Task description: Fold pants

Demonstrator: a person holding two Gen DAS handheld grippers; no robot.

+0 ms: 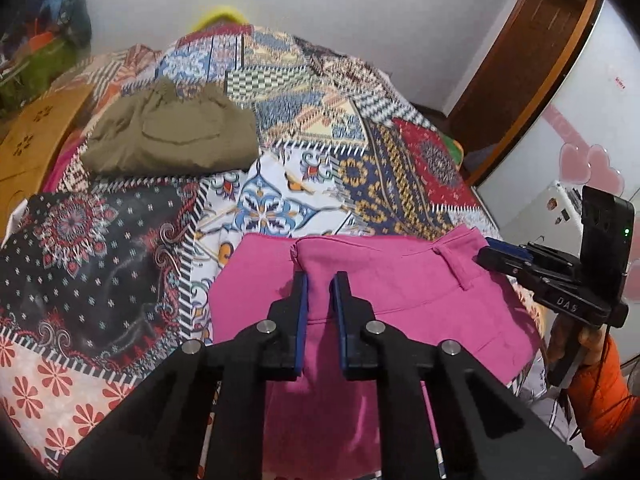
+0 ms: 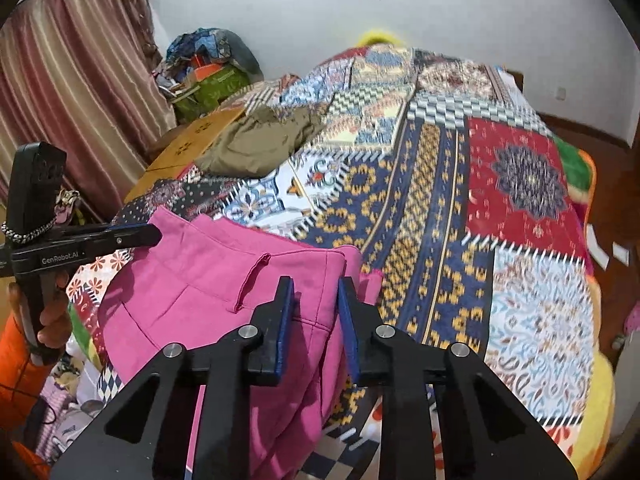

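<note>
Pink pants [image 1: 400, 280] lie on the patchwork bedspread [image 1: 304, 184], their waistband pinched at both ends: the left gripper [image 1: 319, 280] clamps one corner, the right gripper [image 2: 316, 286] the other. Folded olive trousers [image 1: 172, 136] rest well beyond both tools.

Pink pants [image 1: 400, 280]: one pair, on the bed.
Olive garment [image 1: 172, 136]: one, folded.
Patchwork bedspread [image 1: 320, 120]: one.
Grippers: two, left gripper [image 1: 319, 280] and right gripper [image 2: 316, 286].
</note>
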